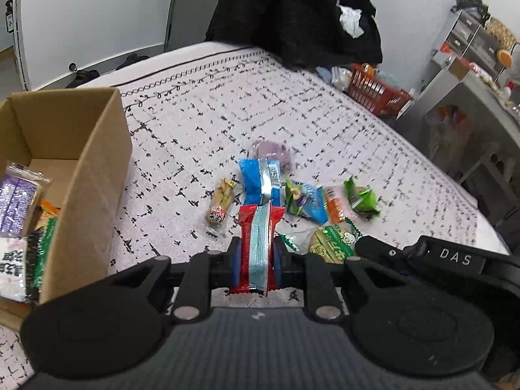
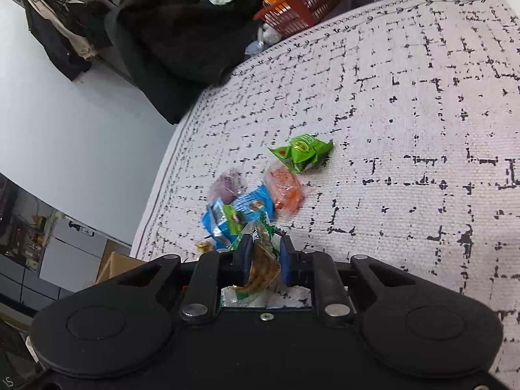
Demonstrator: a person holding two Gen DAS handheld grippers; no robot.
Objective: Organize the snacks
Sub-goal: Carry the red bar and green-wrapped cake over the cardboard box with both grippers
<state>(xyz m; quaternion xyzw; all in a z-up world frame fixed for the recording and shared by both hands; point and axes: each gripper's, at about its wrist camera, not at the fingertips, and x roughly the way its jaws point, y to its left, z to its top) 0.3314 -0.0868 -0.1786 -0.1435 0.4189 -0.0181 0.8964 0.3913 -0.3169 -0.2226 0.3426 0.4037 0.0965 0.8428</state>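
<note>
My left gripper (image 1: 257, 253) is shut on a red snack bar with a pale blue stripe (image 1: 259, 243), held above the patterned cloth. Just ahead lie a blue bar (image 1: 256, 182), a purple pack (image 1: 273, 151), a tan peanut-style pack (image 1: 221, 206), a blue-green pouch (image 1: 304, 201), an orange pack (image 1: 334, 208) and a bright green pouch (image 1: 362, 198). A cardboard box (image 1: 84, 175) with several packs inside stands at the left. My right gripper (image 2: 265, 260) is shut on a green-edged cookie pack (image 2: 261, 266); it also shows in the left wrist view as the black gripper (image 1: 422, 256) on the cookie pack (image 1: 331, 243).
The snacks lie on a white cloth with black dashes (image 2: 406, 130) covering a bed-like surface. A black garment heap (image 1: 292, 16) sits at the far edge, with a red plastic basket (image 1: 373, 89) beside it. Shelves with clutter (image 1: 471, 48) stand at the right.
</note>
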